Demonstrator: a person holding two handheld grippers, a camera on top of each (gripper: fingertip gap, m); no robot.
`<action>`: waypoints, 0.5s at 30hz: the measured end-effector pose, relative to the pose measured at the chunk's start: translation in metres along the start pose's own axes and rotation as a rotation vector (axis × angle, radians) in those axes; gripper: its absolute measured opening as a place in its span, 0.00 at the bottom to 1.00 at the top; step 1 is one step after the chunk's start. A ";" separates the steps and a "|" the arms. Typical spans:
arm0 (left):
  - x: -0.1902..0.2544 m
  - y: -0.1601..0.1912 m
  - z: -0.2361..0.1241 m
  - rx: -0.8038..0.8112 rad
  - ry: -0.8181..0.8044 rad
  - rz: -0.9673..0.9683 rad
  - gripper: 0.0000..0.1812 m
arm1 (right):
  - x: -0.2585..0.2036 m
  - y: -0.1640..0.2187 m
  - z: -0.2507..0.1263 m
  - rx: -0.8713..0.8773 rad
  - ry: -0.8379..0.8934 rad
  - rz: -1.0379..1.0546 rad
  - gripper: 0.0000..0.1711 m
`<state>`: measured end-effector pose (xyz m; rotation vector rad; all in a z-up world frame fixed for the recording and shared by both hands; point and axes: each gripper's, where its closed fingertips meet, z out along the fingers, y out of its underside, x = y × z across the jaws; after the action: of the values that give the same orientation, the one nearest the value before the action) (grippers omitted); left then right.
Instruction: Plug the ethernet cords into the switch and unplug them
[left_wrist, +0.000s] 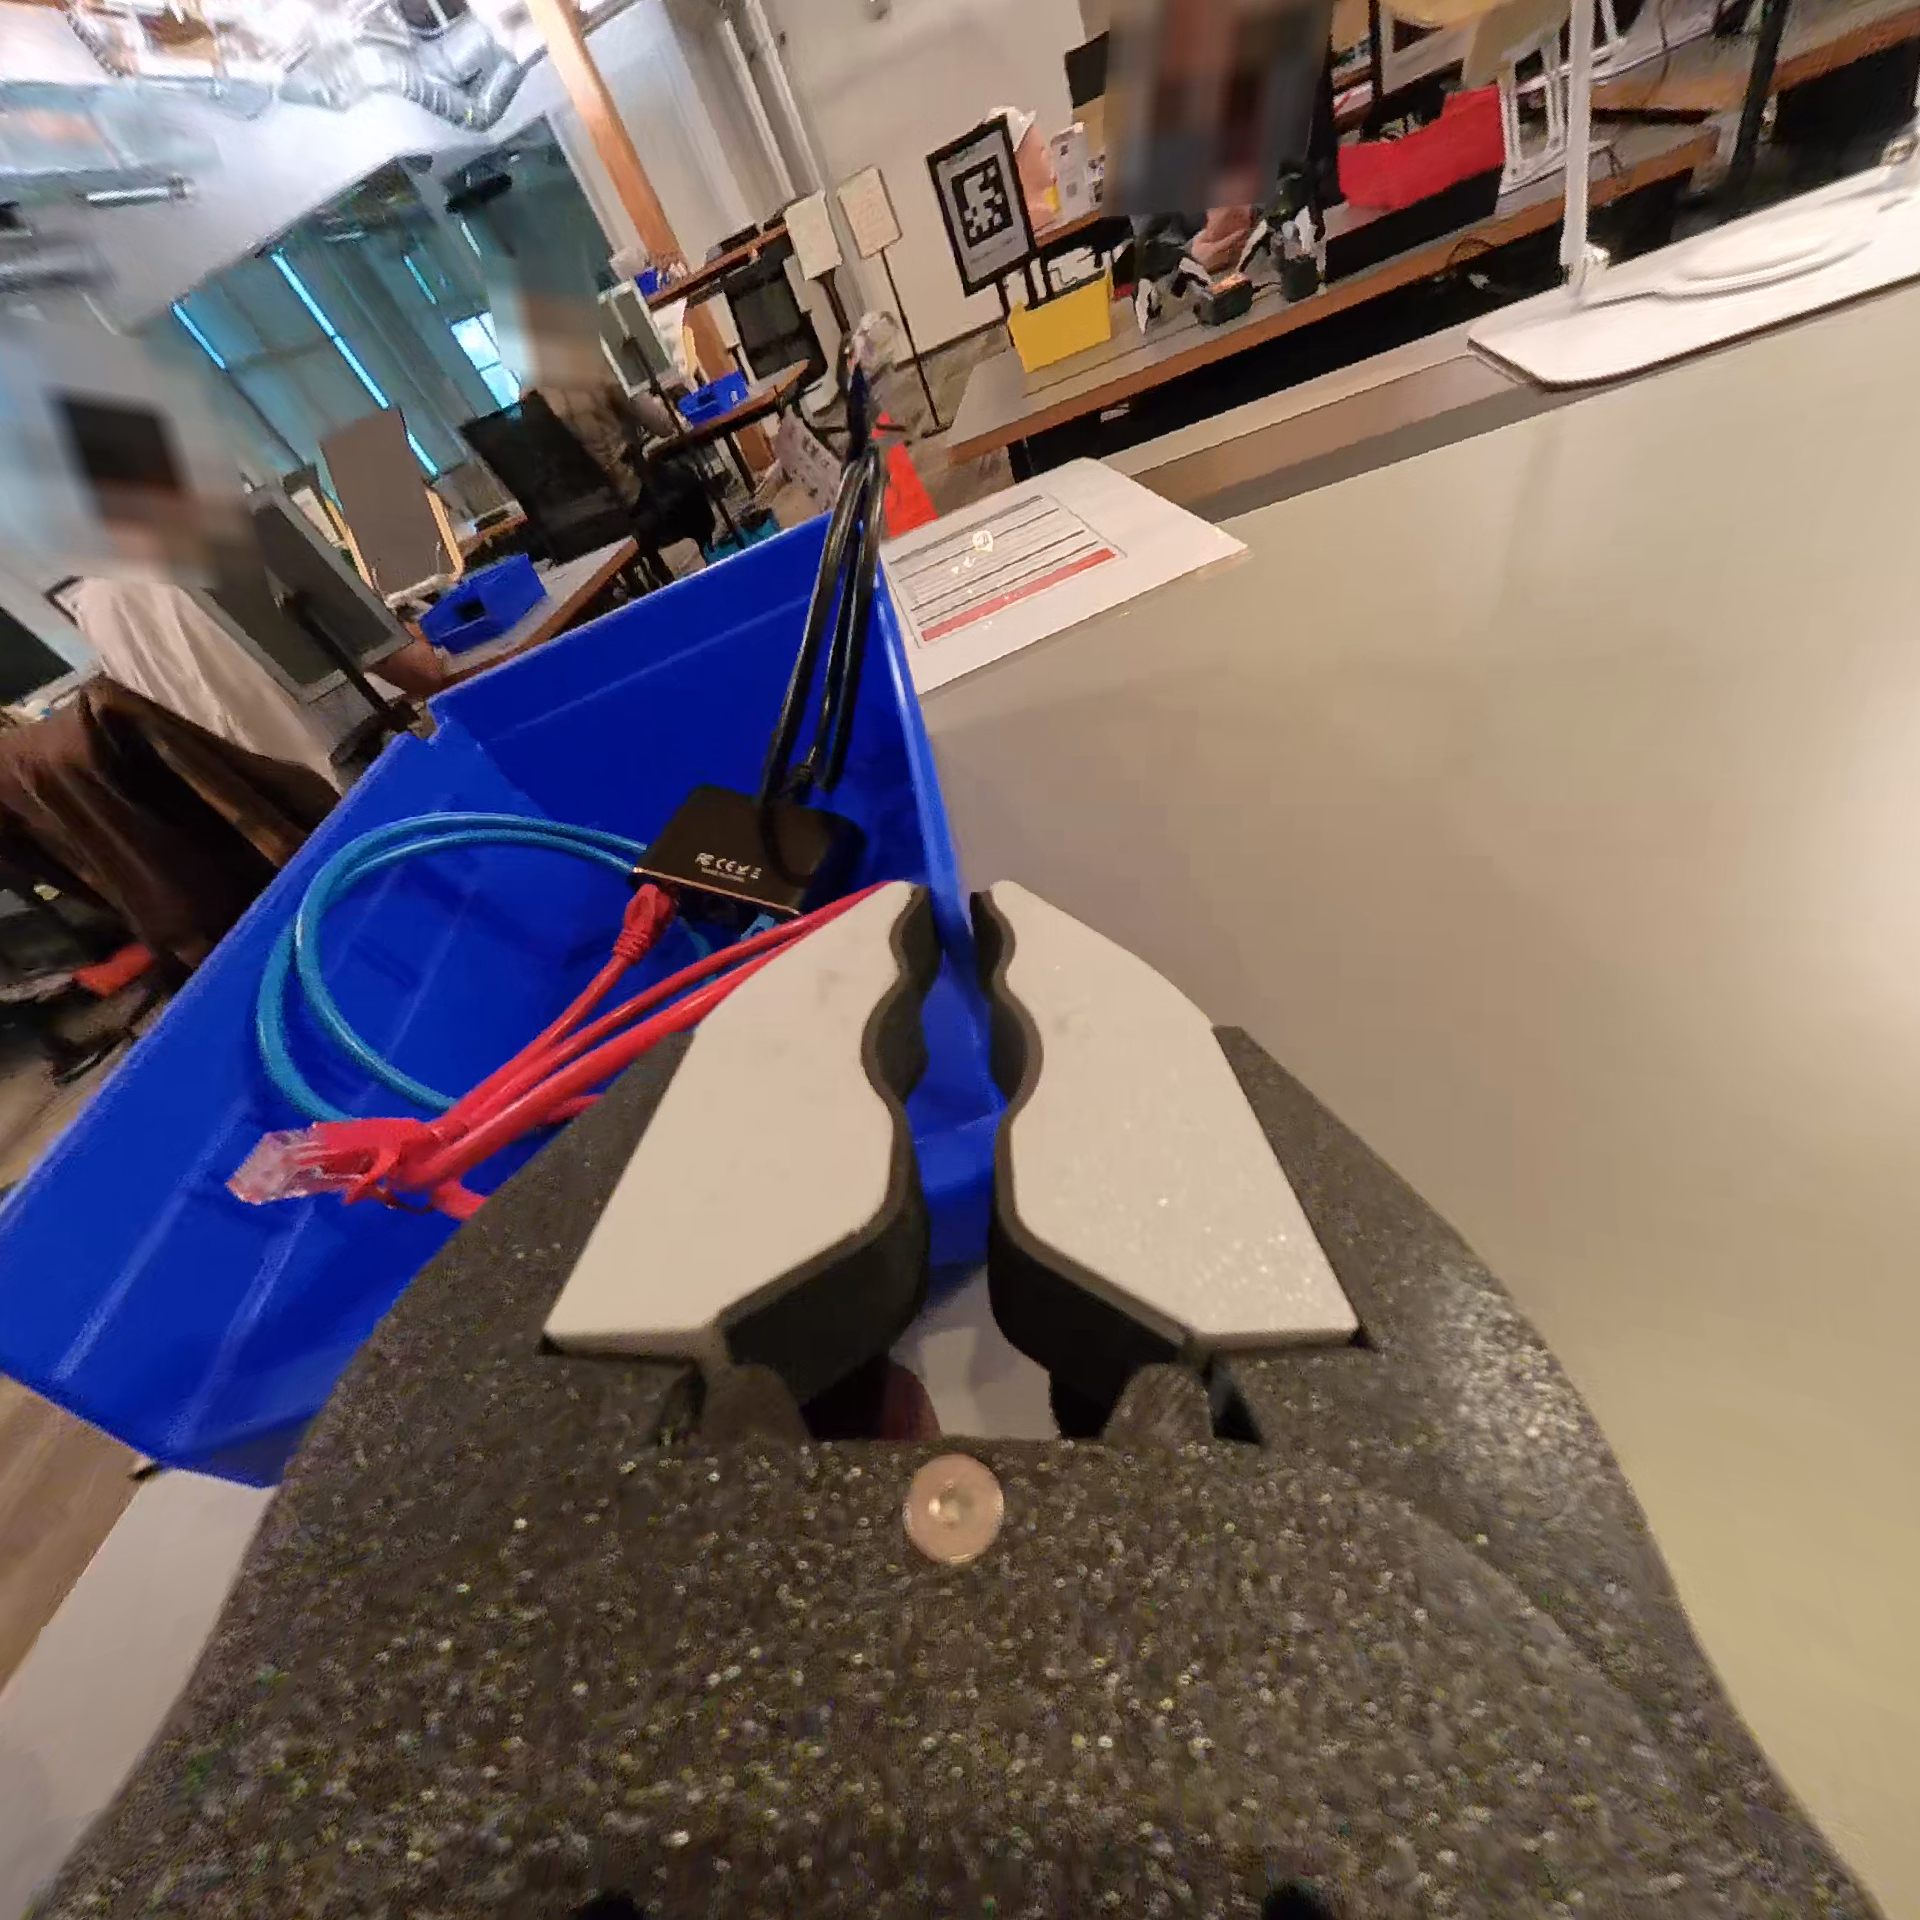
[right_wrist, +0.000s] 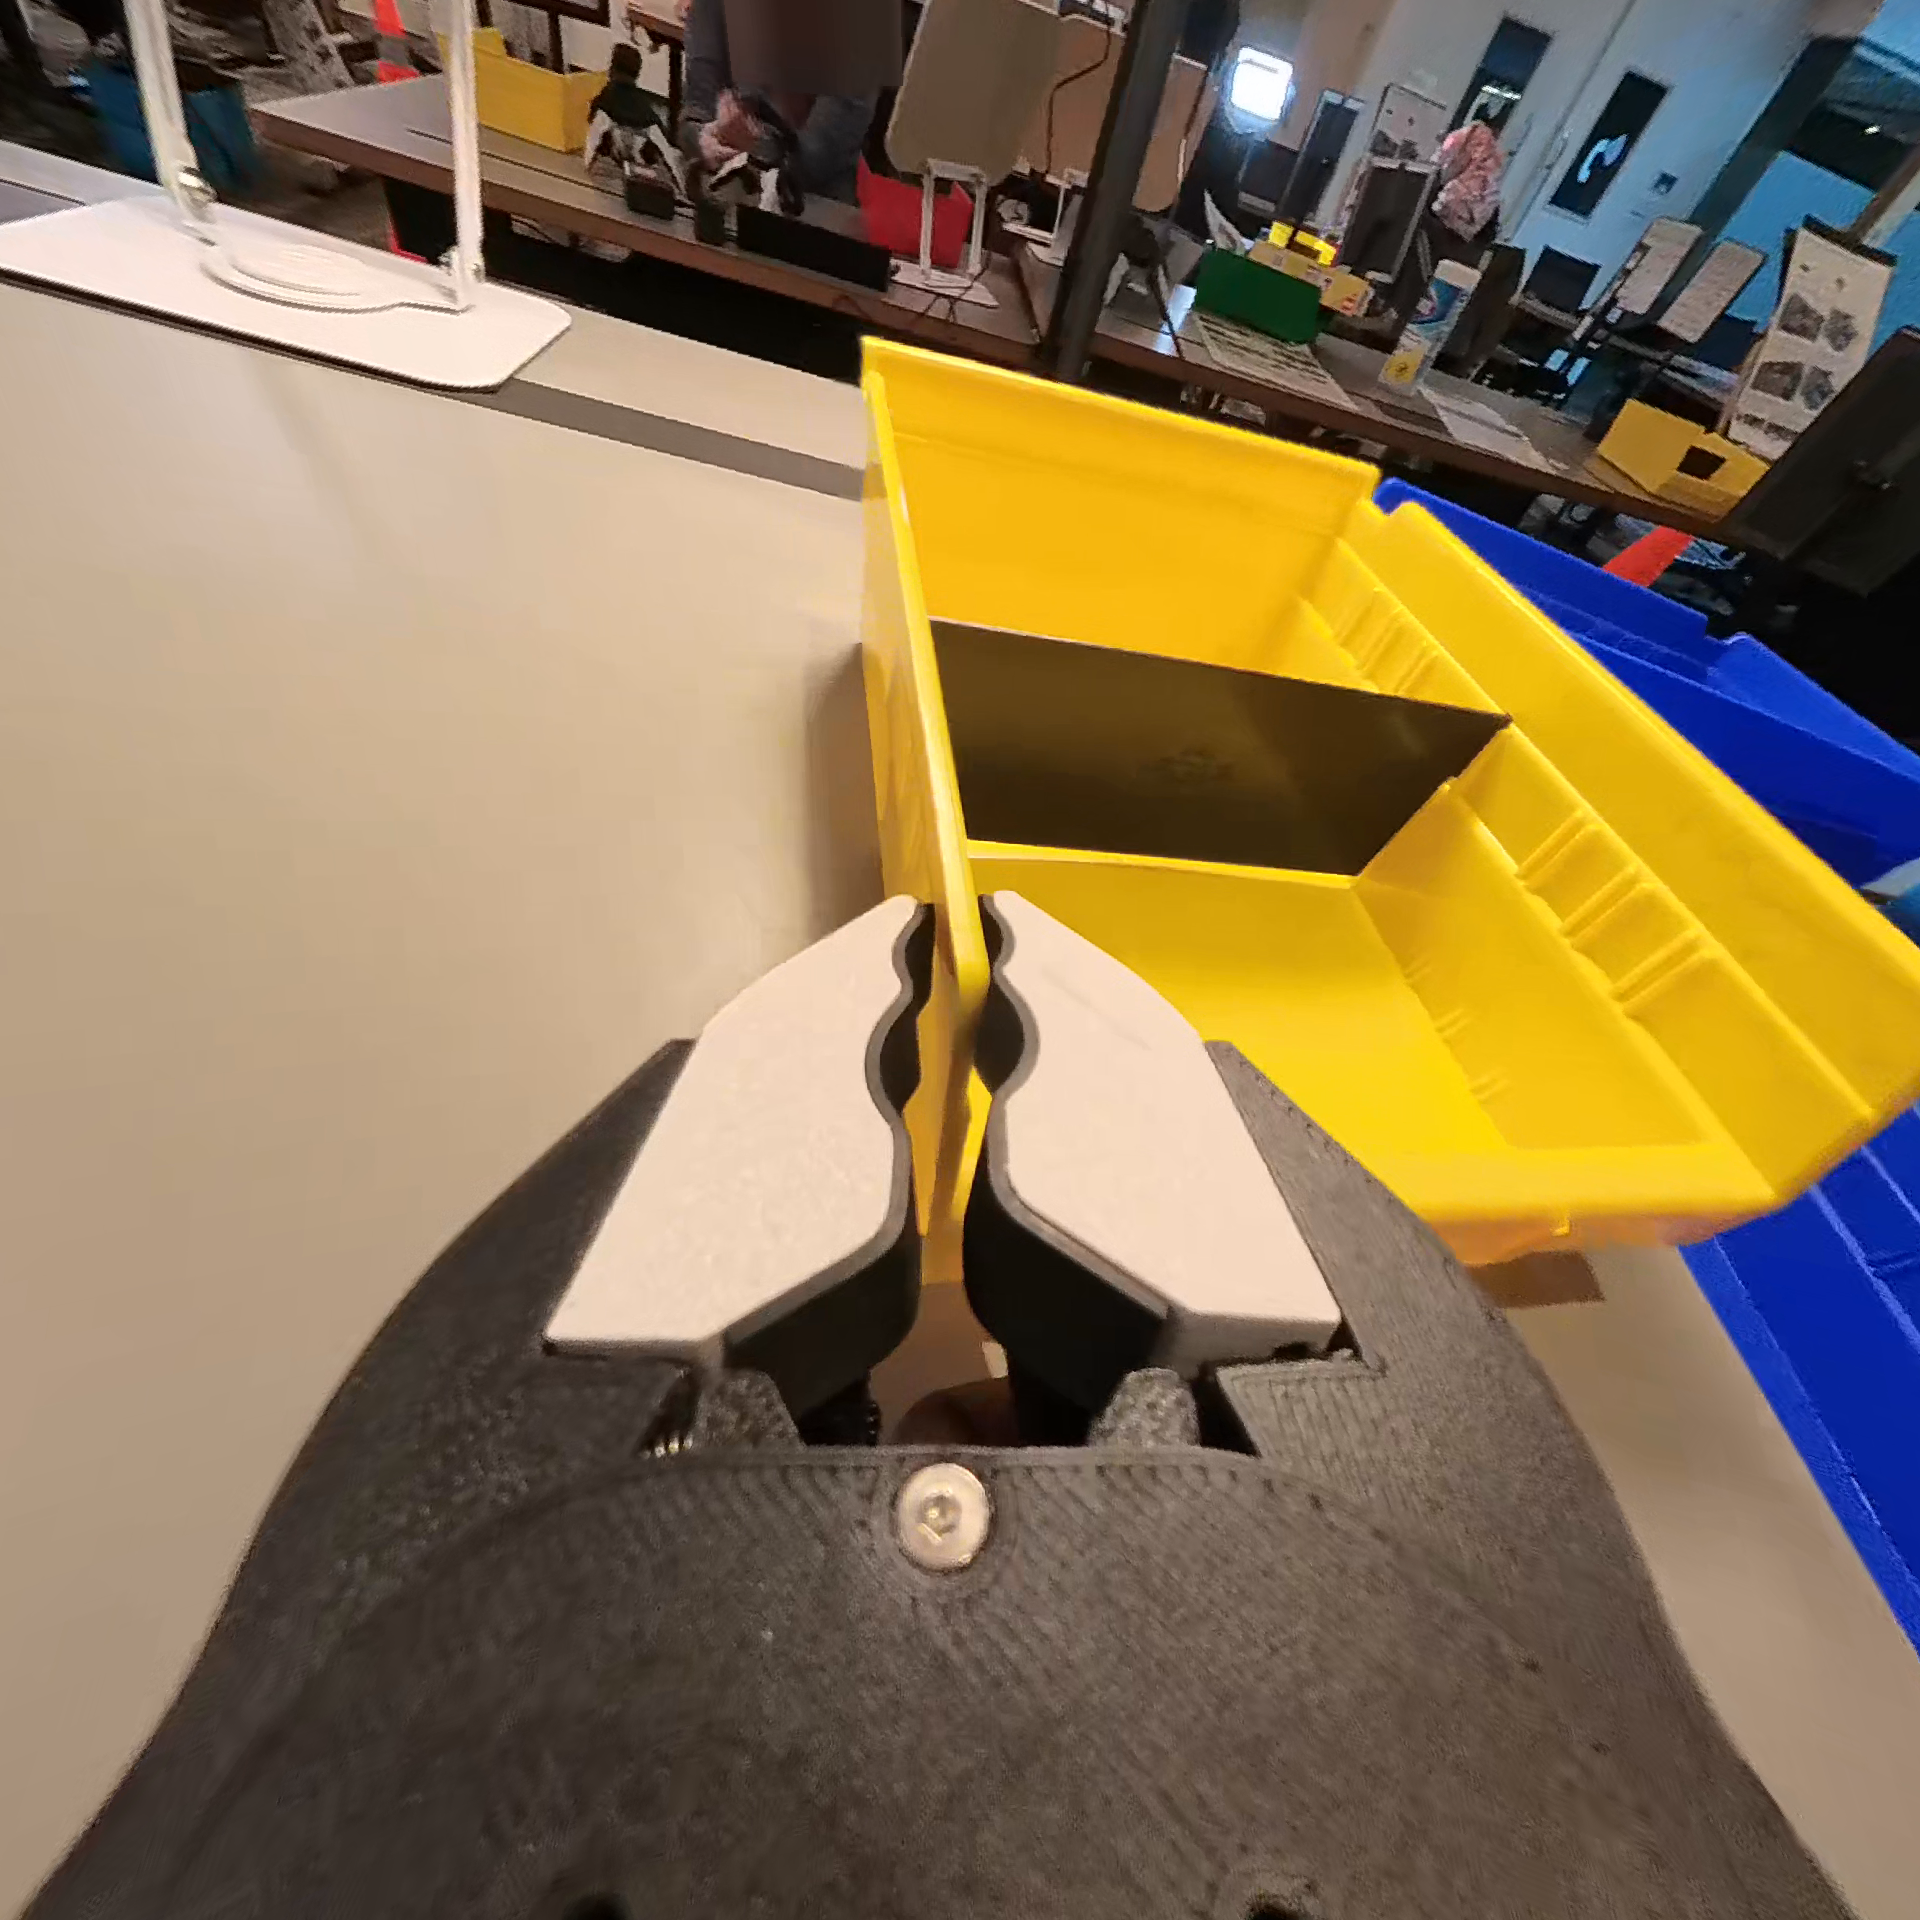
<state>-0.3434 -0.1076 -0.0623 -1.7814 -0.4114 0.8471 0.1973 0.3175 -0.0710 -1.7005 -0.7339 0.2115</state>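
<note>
In the left wrist view a blue bin (left_wrist: 582, 707) holds a small black switch (left_wrist: 727, 847). A red cord (left_wrist: 582, 1049) and a blue cord (left_wrist: 312, 935) each have one end plugged into the switch. The red cord's other plug (left_wrist: 281, 1164) hangs free over the bin's near rim. A black cable (left_wrist: 831, 644) rises from the switch over the far wall. My left gripper (left_wrist: 948, 904) is shut on the blue bin's right wall. My right gripper (right_wrist: 951, 909) is shut on the left wall of an empty yellow bin (right_wrist: 1247, 987) with a black divider (right_wrist: 1195, 758).
The grey table (left_wrist: 1455, 831) lies between the bins. A printed sheet (left_wrist: 1039, 571) lies at its far edge. A white stand base (right_wrist: 312, 301) sits at the back. Another blue bin (right_wrist: 1818, 727) lies right of and under the yellow bin. People and cluttered benches are behind. The left gripper's tips are roughly 70 centimetres from the right gripper's.
</note>
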 end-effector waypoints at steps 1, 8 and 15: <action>-0.001 0.000 0.001 0.002 0.009 -0.003 0.05 | 0.000 0.000 0.000 0.002 -0.001 -0.002 0.03; -0.001 -0.001 0.008 0.038 0.089 0.022 0.06 | 0.017 0.004 0.000 -0.002 0.055 -0.004 0.02; -0.004 -0.001 0.015 0.069 0.108 0.064 0.06 | 0.035 0.010 -0.002 0.000 0.056 0.021 0.02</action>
<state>-0.3566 -0.1002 -0.0621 -1.7751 -0.2534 0.7959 0.2288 0.3350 -0.0711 -1.7079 -0.6747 0.1778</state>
